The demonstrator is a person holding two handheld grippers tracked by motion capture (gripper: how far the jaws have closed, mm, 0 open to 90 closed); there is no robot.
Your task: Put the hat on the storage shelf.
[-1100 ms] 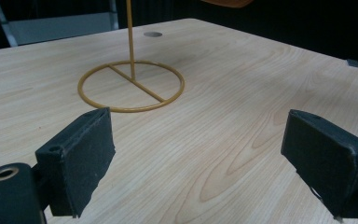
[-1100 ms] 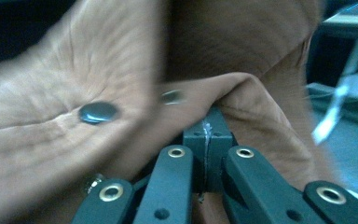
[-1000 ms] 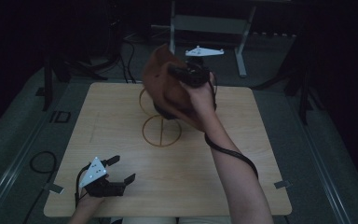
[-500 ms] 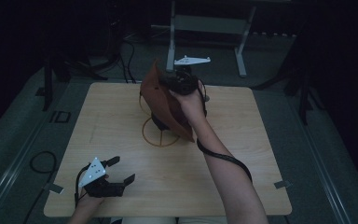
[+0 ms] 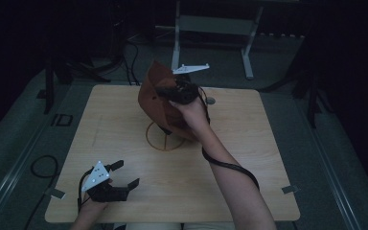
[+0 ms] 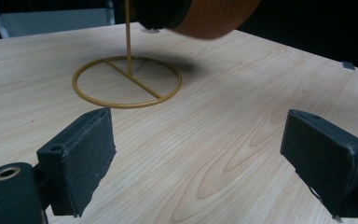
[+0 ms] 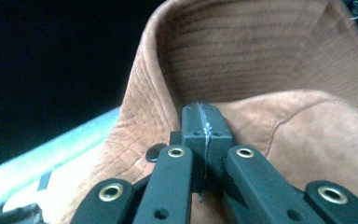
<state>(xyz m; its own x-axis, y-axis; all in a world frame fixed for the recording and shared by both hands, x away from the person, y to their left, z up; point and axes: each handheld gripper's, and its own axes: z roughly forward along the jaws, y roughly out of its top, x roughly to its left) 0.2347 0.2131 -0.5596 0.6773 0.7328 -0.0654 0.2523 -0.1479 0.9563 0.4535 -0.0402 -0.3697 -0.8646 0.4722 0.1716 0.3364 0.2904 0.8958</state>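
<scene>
A dim room with a grey floor surrounds a light wooden tabletop, and a pale metal frame stands beyond its far edge. The person's right forearm reaches from the near right edge up toward the middle of the tabletop, a black cable looping along it, with the hand raised well above the wood. The right tongs are held there with their grey three-cornered plate on top, and in the right gripper view their jaws are pressed together, pinching the fabric of a brown hat. The hat hangs tilted in the air over a thin golden wire stand, whose ring base lies flat on the tabletop near its centre. Up close the hat looks like soft rust-brown suede with rows of parallel stitching around the brim, its brim curling upward past the closed jaws. The left hand rests at the near left corner of the tabletop, holding the left tongs low over the wood. In the left gripper view those tongs stand wide apart with nothing between them, pointing toward the stand's ring and its upright rod, with the hat's brim above.
</scene>
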